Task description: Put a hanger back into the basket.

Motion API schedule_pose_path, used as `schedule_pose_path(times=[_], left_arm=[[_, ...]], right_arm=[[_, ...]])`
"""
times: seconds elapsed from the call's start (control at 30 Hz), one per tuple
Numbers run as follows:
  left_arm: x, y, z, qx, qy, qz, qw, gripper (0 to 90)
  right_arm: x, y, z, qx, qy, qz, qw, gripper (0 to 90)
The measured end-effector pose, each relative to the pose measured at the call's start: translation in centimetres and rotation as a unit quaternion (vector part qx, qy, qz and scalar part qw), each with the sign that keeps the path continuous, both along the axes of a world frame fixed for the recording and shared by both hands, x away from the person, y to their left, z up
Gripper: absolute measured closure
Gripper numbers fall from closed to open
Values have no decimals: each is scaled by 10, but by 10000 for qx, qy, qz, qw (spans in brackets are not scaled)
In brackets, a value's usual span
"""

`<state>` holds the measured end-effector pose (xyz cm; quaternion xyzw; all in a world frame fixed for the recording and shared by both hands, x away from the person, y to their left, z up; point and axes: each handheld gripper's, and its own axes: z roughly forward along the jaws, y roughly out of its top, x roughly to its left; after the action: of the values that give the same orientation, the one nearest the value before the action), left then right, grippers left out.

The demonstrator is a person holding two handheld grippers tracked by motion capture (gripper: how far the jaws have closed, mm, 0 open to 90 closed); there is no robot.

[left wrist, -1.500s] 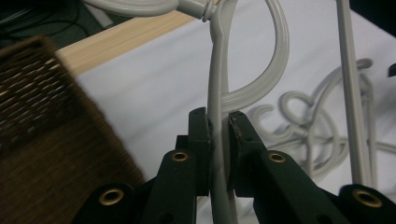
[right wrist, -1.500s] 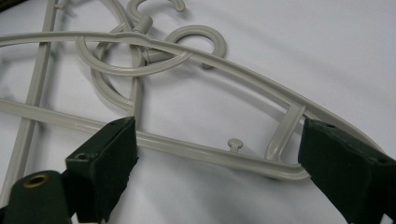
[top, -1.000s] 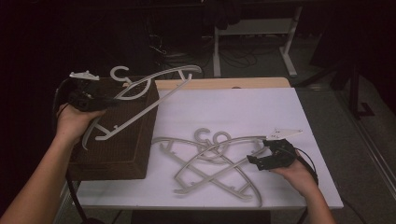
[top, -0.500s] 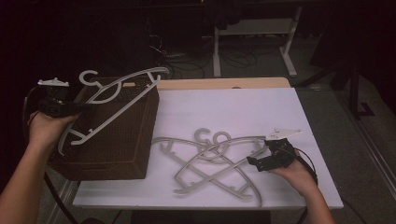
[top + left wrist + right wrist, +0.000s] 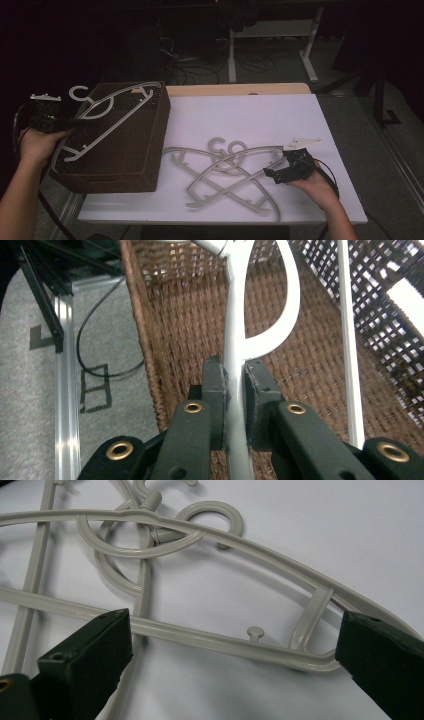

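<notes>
The left gripper [image 5: 234,405] has its black jaws clamped on the arm of a pale grey plastic hanger [image 5: 235,335], held over the dark brown woven wicker basket [image 5: 120,150] at the table's left edge. This hanger has a curved hook, an arched shoulder and a straight lower bar. The right gripper [image 5: 230,650] rests with jaws spread wide, its tips either side of the two crossed grey hangers [image 5: 225,170] lying flat on the white tabletop [image 5: 250,115], their hooks overlapping.
</notes>
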<state>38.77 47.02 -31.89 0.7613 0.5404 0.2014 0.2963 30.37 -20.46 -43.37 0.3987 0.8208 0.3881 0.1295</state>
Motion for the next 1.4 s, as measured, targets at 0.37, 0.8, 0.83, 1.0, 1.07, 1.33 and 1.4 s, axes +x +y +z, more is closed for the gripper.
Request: schedule_pose_path(times=[0.37,0.8,0.83,1.0,1.07,1.33,1.4], left_arm=[[6,-4,-14,-127,62,82,9999,628],[-2,-31,-3,-853,-218,-551,9946,438],[-3,-35,-2,-887,-224,-625,9938,420],[-8,-57,4,-1140,-344,-1015,9877,350],[-8,-61,6,-1203,-386,-1070,9862,325],[-17,-117,19,-1418,-552,-1765,9725,270],[-19,-130,20,-1457,-557,-1906,9692,260]], right_arm=[[0,0,-1,-13,-2,10,10000,16],[1,1,0,-19,9,38,10000,16],[1,1,0,-13,11,34,10000,16],[1,2,1,2,21,57,10000,16],[2,1,1,5,6,58,10000,16],[-1,-1,1,46,-5,62,10000,16],[-1,-1,2,64,-7,61,10000,17]])
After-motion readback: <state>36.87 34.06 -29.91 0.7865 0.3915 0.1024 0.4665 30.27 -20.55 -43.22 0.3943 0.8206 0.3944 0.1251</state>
